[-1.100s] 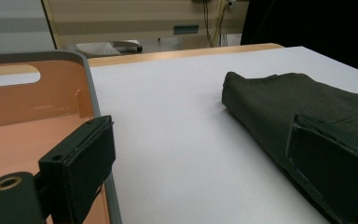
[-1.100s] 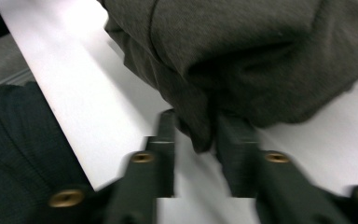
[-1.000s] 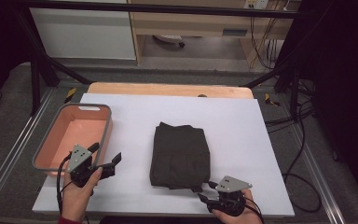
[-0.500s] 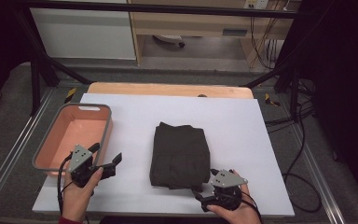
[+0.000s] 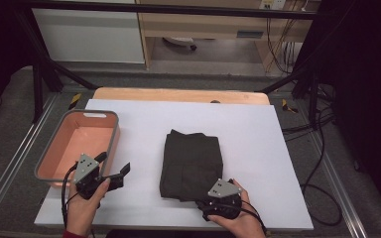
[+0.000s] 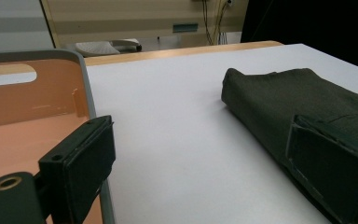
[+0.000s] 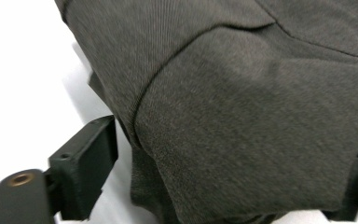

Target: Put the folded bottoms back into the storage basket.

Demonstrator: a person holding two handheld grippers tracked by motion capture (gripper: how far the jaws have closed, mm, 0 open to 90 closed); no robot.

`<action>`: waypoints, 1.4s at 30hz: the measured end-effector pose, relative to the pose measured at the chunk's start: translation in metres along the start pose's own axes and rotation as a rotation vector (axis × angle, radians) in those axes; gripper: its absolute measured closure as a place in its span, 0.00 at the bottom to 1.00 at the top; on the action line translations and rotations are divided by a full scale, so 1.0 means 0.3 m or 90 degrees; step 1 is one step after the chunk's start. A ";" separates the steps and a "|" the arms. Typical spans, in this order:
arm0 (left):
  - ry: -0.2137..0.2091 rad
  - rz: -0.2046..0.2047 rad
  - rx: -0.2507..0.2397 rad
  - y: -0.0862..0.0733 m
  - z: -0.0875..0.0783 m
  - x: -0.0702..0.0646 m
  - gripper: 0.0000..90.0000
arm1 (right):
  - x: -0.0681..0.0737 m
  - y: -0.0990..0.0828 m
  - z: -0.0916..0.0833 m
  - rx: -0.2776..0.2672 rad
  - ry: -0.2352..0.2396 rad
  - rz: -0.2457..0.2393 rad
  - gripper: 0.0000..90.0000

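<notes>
Right tool [image 5: 213, 202] sits at the near edge of my folded dark garment [image 5: 192, 163], jaws spread wide, having just been closing a little, with the near corner of the cloth bulging between them [image 7: 242, 140] and no clamp on it that I can see. That garment lies flat in the middle of the white desk [image 5: 258, 134]. Left tool [image 5: 115, 171] hovers with jaws wide and empty, just beside the salmon bin [image 5: 110, 144] at the desk's left.
</notes>
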State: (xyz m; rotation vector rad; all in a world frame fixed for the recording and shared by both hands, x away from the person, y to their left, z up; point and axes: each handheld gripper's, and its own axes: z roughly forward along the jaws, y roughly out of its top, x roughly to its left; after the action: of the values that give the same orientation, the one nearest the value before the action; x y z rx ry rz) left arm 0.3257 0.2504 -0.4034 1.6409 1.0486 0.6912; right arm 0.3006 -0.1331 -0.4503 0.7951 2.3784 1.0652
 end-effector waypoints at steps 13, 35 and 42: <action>-0.002 0.000 -0.001 0.001 -0.001 -0.002 0.09 | -0.012 -0.001 -0.020 -0.006 -0.010 -0.027 0.59; -0.050 0.031 0.053 0.010 0.093 -0.163 0.07 | -0.006 -0.033 -0.099 -0.013 0.055 0.017 0.68; -0.068 0.037 0.063 0.035 0.213 -0.205 0.08 | -0.010 -0.037 -0.095 -0.013 0.064 0.015 0.65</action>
State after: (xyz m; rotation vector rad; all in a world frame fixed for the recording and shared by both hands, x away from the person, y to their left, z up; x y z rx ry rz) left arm 0.3543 0.1660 -0.4100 1.7796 0.9752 0.5904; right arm 0.2828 -0.1563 -0.4409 0.7804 2.4432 1.1622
